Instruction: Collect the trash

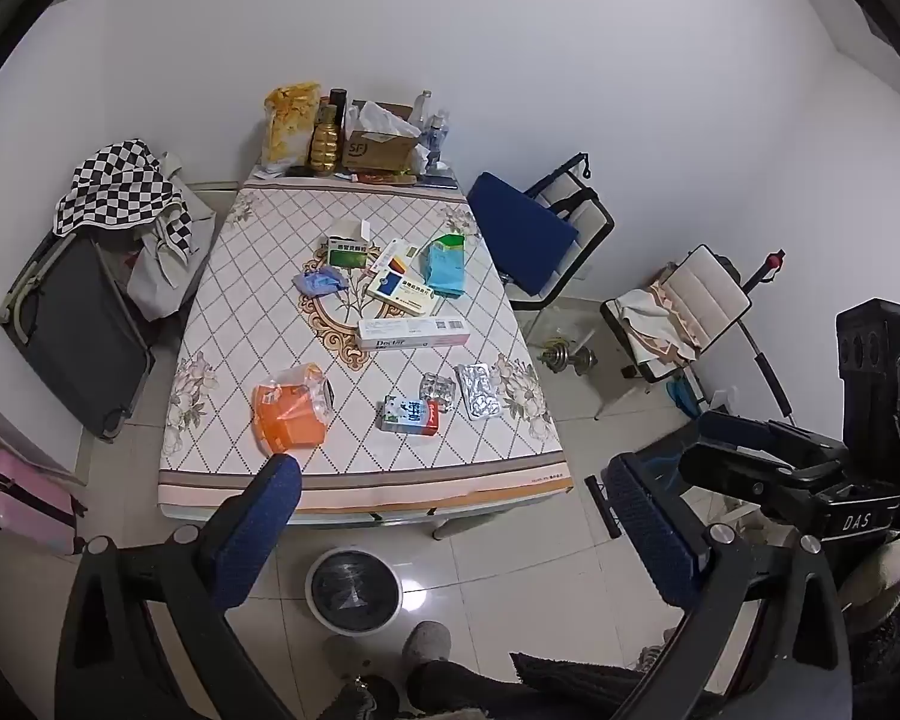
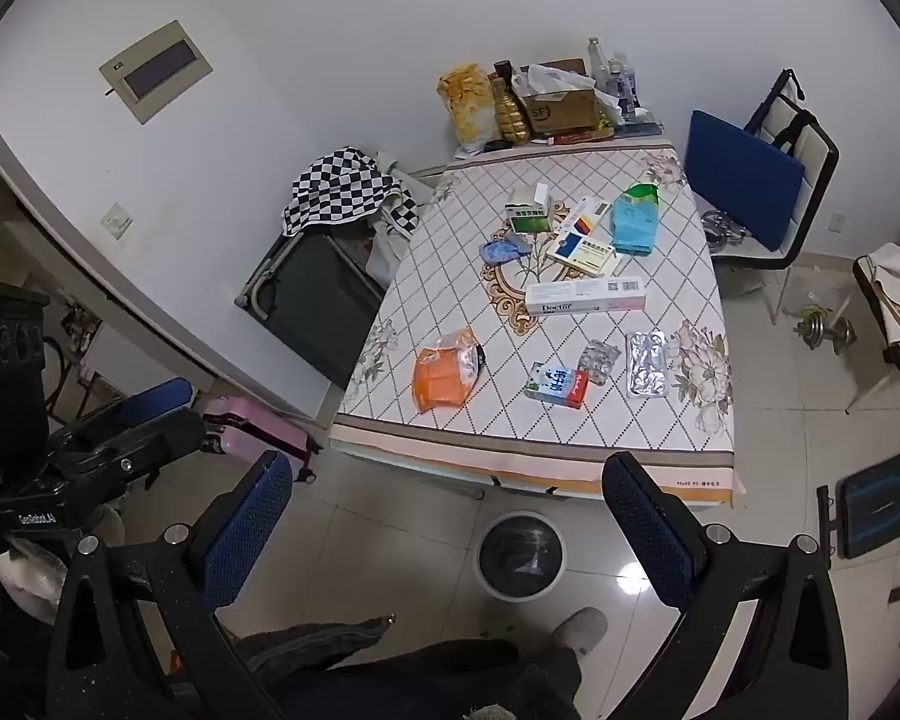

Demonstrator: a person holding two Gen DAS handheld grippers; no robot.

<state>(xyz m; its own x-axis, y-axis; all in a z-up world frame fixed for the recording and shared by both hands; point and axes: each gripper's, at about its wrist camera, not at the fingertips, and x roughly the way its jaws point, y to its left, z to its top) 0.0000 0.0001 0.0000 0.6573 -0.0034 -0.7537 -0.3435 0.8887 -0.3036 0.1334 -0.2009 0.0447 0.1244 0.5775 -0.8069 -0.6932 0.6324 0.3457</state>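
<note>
Trash box [image 1: 413,335] — "Doctor" label

"Doctor" is printed on the long white box [image 2: 585,297] near the middle of the table [image 2: 630,432], "SF" on the cardboard box [image 2: 561,105] at its far edge, "DAS" on the right gripper [image 1: 858,521], and "GenRobot.AI" on the left gripper [image 2: 37,519].

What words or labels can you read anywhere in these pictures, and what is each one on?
"Doctor": long white box on the table.
"SF": cardboard box at the table's far end.
"DAS": right gripper body, seen from the left wrist.
"GenRobot.AI": left gripper body, seen from the right wrist.
Medicine boxes, milk carton, tablecloth corner print: too small or blurred to read.
</note>
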